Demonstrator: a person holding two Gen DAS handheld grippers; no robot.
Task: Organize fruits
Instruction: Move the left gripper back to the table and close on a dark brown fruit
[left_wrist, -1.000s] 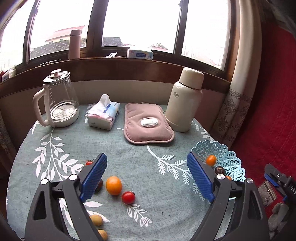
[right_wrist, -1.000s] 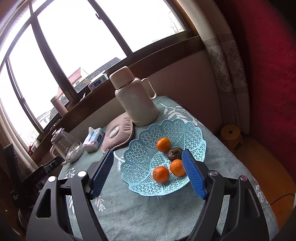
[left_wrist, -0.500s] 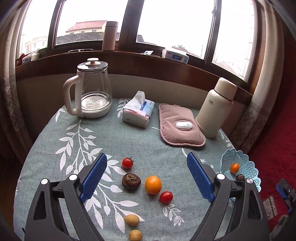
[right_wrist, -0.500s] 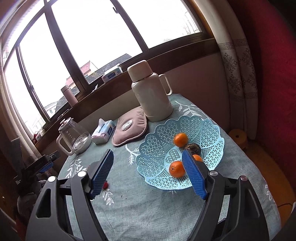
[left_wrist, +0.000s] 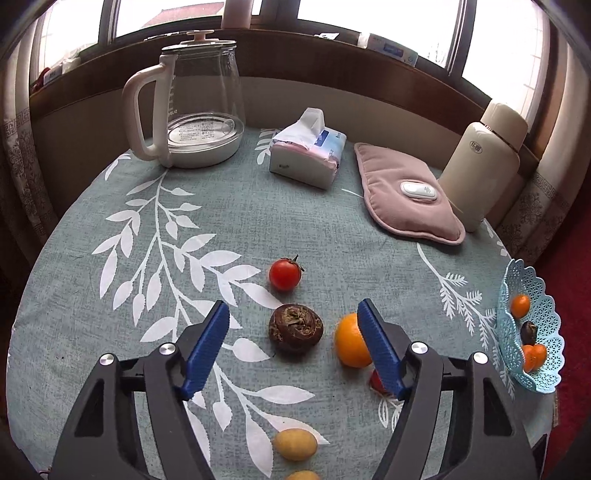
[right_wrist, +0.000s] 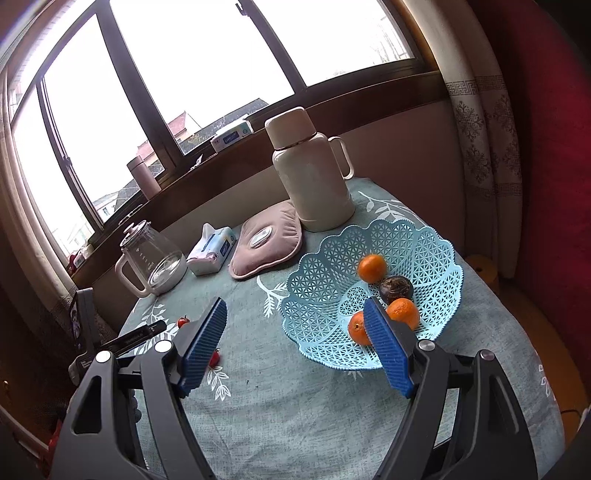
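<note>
My left gripper (left_wrist: 291, 347) is open and empty, low over the table, with a dark brown wrinkled fruit (left_wrist: 295, 328) between its fingers. An orange (left_wrist: 350, 341) lies by the right finger, a tomato (left_wrist: 284, 274) just beyond, a second tomato (left_wrist: 376, 380) mostly hidden behind the right finger. Two small yellow fruits (left_wrist: 295, 444) lie nearer me. My right gripper (right_wrist: 295, 347) is open and empty above the table. The blue lattice basket (right_wrist: 325, 273) in front of it holds three oranges (right_wrist: 372, 268) and a dark fruit (right_wrist: 396, 288).
A glass kettle (left_wrist: 192, 103), tissue pack (left_wrist: 308, 157), pink heat pad (left_wrist: 406, 195) and cream thermos (left_wrist: 480, 162) stand along the back of the round table. The basket (left_wrist: 543, 365) sits at the table's right edge. A window sill runs behind.
My left gripper has swung left and come down closer to the loose fruits, so the dark fruit now sits between its fingers. My right gripper has drawn back left from the basket.
</note>
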